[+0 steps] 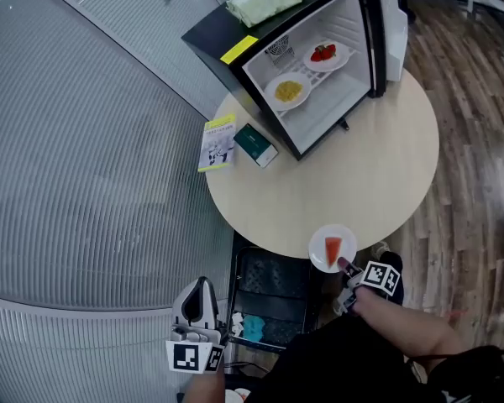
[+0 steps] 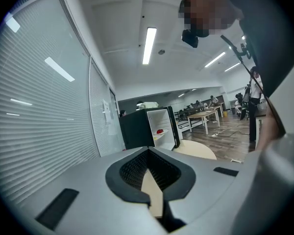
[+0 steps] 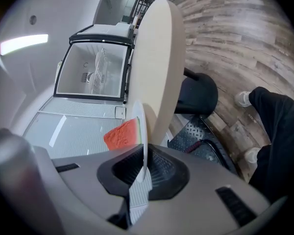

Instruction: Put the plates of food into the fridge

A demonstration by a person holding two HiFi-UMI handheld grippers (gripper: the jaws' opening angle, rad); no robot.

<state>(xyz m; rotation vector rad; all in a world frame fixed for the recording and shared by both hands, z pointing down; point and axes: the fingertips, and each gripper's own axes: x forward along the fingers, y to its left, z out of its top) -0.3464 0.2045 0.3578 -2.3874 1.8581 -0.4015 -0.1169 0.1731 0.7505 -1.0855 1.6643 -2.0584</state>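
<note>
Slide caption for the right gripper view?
Right gripper shut on the rim of a white plate with watermelon, open fridge beyond.

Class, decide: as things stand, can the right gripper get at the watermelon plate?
Yes, it seems so: the right gripper has its jaws closed on the rim of the plate at the near edge of the table, with nothing between.

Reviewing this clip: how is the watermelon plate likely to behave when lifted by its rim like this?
The plate looks thin and rigid, so it should keep its shape. The right gripper pinches only one rim edge, so it may tilt. The watermelon slice lies loose and could slide.
</note>
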